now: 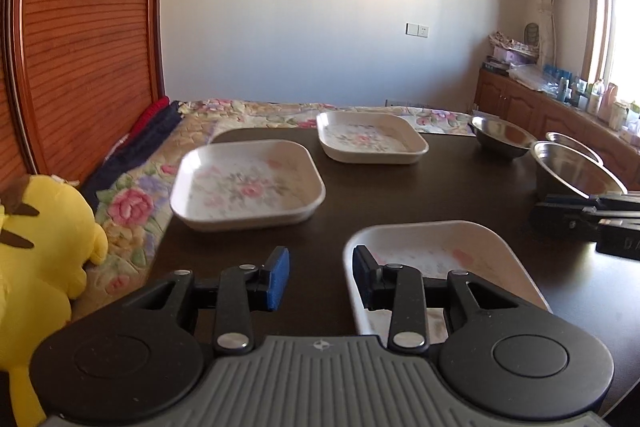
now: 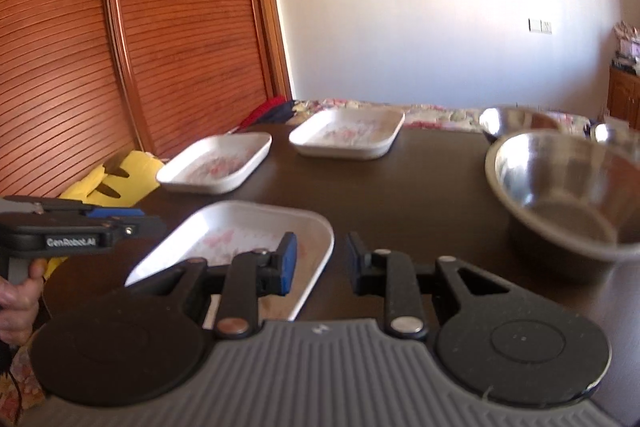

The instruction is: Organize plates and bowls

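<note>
Three square white plates with a flower print lie on the dark table [image 1: 420,195]: one nearest me [image 1: 440,255] [image 2: 240,227], one at the left [image 1: 248,187] [image 2: 216,163], one at the far edge [image 1: 370,137] [image 2: 348,133]. Three steel bowls stand at the right: a big near one [image 2: 560,187] [image 1: 572,171] and two behind it [image 1: 502,137] [image 2: 612,133]. My left gripper [image 1: 320,279] is open over the near plate's left rim, with nothing between its pads. My right gripper [image 2: 322,263] is open and empty beside that plate's right edge.
A yellow plush toy [image 1: 40,239] [image 2: 116,175] sits off the table's left edge on a flowered bedspread [image 1: 132,211]. A slatted wooden wardrobe [image 2: 120,47] rises behind it. A low cabinet [image 1: 520,107] loaded with bottles runs along the right wall. A hand [image 2: 20,299] holds the left gripper's handle.
</note>
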Demonstrator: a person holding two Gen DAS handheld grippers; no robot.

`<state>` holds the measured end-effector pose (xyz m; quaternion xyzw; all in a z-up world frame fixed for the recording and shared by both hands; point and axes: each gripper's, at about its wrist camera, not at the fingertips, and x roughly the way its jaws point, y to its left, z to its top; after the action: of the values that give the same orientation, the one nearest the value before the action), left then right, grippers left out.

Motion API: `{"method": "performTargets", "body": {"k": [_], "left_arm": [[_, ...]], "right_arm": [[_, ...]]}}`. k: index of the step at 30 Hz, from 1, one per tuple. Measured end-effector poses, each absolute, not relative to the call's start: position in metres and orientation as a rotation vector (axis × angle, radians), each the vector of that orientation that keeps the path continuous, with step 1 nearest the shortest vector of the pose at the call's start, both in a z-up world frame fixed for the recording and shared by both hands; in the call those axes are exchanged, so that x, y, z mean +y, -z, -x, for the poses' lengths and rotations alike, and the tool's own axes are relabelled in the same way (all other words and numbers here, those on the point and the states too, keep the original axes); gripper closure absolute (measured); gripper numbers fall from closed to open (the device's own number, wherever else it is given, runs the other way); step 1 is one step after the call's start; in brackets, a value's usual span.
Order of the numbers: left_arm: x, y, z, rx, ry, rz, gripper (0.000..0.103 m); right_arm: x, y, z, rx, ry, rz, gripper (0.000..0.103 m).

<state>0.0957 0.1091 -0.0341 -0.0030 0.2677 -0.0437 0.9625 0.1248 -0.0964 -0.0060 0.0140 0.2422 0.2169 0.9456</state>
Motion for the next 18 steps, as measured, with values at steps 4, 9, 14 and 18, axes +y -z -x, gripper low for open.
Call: {"method": "performTargets", "body": {"k": [4,9,14,18], "left_arm": [[0.122,0.032,-0.11,0.543,0.077,-0.007,0.065],[0.142,0.033,-0.129,0.548,0.063,-0.003,0.065],[0.162,0.034,-0.146,0.553,0.037,-0.003,0.065],[0.176,0.035,-0.159,0.556,0.021,-0.007,0.065]], "right_arm": [[-0.089,-0.005,-0.139,0.484,-0.463,0.0,0.075],[-0.071,-0.013,-0.159,0.498,-0.506,0.029,0.075],[-0.052,-0.018,-0.177,0.521,-0.548,0.062,0.075],[-0.035,-0.021,-0.191,0.529,-0.571,0.088,0.075]]}}
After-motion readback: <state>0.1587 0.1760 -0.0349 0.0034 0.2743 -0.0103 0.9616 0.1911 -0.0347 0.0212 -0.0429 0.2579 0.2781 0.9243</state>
